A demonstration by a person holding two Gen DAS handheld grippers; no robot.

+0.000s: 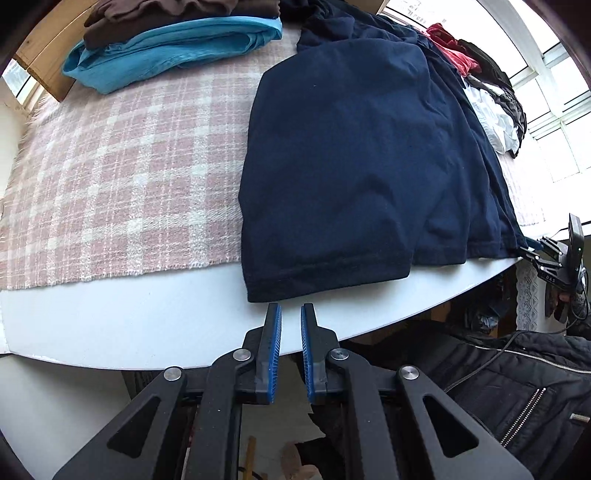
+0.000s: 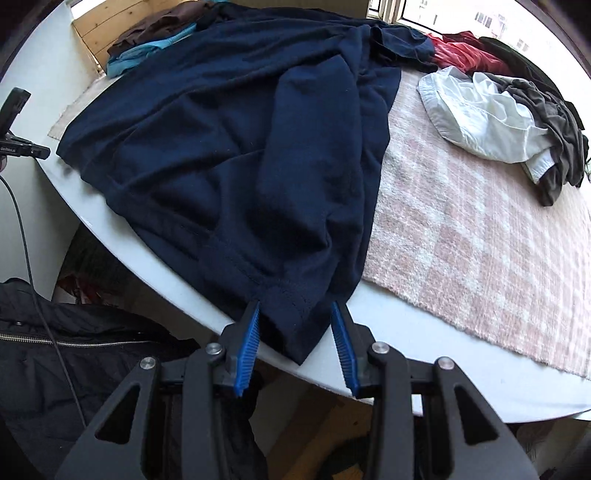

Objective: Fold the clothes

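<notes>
Navy shirt [image 1: 343, 166] lies half-folded on the worktop's [image 1: 147, 325] near edge.
Right gripper [image 2: 295, 314] straddles its hem corner, fingers apart; left gripper [image 1: 291, 314] waits nearby, slightly parted. Next probably pinching corners.

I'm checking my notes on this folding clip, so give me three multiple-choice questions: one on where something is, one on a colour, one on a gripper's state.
1. Where does the brown garment lie?
A. on the teal garment
B. under the navy shirt
C. on the floor

2. What colour are the gripper pads?
A. red
B. blue
C. white

3. How is the right gripper?
A. shut and empty
B. out of view
C. open, with the shirt's corner between its fingers

Answers: 1 A, brown is stacked on teal at the far corner. 2 B, the ribbed pads are blue. 3 C, a wide gap with the hem inside.
</notes>
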